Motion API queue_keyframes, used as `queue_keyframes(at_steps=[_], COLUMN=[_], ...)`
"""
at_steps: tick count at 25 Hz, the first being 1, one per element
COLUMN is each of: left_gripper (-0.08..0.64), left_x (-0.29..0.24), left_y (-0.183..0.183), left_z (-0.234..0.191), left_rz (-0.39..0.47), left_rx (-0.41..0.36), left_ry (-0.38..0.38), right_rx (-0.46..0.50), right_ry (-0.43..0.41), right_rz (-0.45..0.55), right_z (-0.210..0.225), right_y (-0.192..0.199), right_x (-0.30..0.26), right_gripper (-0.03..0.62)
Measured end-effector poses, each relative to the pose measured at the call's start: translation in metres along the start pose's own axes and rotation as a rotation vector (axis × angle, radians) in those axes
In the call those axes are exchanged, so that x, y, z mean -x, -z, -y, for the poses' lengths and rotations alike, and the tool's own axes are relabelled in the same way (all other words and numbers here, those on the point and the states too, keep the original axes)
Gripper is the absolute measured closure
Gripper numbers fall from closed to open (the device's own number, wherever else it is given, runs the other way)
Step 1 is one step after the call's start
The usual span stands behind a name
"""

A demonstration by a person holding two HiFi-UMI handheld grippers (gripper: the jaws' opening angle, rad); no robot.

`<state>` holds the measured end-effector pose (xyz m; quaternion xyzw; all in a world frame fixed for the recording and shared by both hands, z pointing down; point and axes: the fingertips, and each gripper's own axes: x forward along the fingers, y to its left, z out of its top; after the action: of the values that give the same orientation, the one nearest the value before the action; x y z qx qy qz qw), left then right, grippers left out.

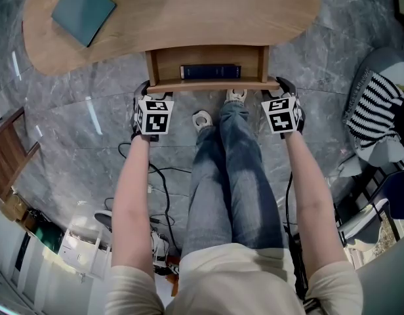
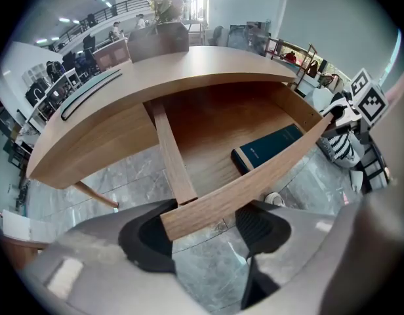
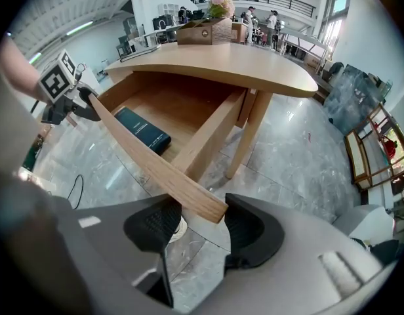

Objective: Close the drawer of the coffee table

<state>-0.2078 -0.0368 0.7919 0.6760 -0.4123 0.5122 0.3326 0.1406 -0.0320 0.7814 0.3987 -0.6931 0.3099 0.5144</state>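
Observation:
The wooden coffee table [image 1: 189,12] has its drawer pulled out toward me, with a dark blue book [image 1: 210,71] lying inside. My left gripper [image 1: 144,89] points steeply down at the left end of the drawer front [image 1: 212,84]. My right gripper [image 1: 284,85] is at the right end. In the left gripper view, the gripper [image 2: 205,231] stands open with the drawer front [image 2: 254,182] lying across its wide gap. In the right gripper view, the gripper [image 3: 199,225] is also open, and the end of the drawer front [image 3: 143,159] sits between its pads. Neither gripper pinches the board.
A teal notebook [image 1: 83,10] lies on the tabletop at the left. My legs and shoes [image 1: 231,149] stand right below the drawer. Cables [image 1: 156,176] trail over the marble floor. A striped cloth [image 1: 376,110] lies on a seat at the right. A table leg [image 3: 251,133] stands beside the drawer.

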Motion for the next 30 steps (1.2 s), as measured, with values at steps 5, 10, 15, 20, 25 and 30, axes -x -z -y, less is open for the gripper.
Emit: queue_keyframes(at_steps=[5, 10, 15, 20, 25, 30], left_gripper=[0.281, 0.281, 0.281, 0.280, 0.279, 0.276], left_x=[-0.002, -0.005, -0.008, -0.011, -0.013, -0.013], left_y=[-0.014, -0.025, -0.039, -0.051, -0.063, -0.072], left_z=[-0.006, -0.012, -0.018, -0.024, -0.029, -0.033], left_rz=[0.006, 0.009, 0.015, 0.013, 0.008, 0.006], left_rx=[-0.005, -0.006, 0.001, 0.009, 0.025, 0.060], left_ry=[-0.003, -0.005, -0.006, -0.009, -0.017, -0.032], right_rx=[0.005, 0.009, 0.013, 0.025, 0.026, 0.025], right_ry=[0.003, 0.006, 0.012, 0.014, 0.017, 0.017], right_rz=[0.014, 0.028, 0.046, 0.064, 0.077, 0.083], right_z=[0.007, 0.013, 0.021, 0.029, 0.035, 0.041], right_y=[-0.012, -0.023, -0.035, -0.047, -0.059, -0.067], right_x=[-0.003, -0.006, -0.009, -0.012, -0.014, -0.015], right_gripper=[0.385, 0.385, 0.385, 0.385, 0.385, 0.383])
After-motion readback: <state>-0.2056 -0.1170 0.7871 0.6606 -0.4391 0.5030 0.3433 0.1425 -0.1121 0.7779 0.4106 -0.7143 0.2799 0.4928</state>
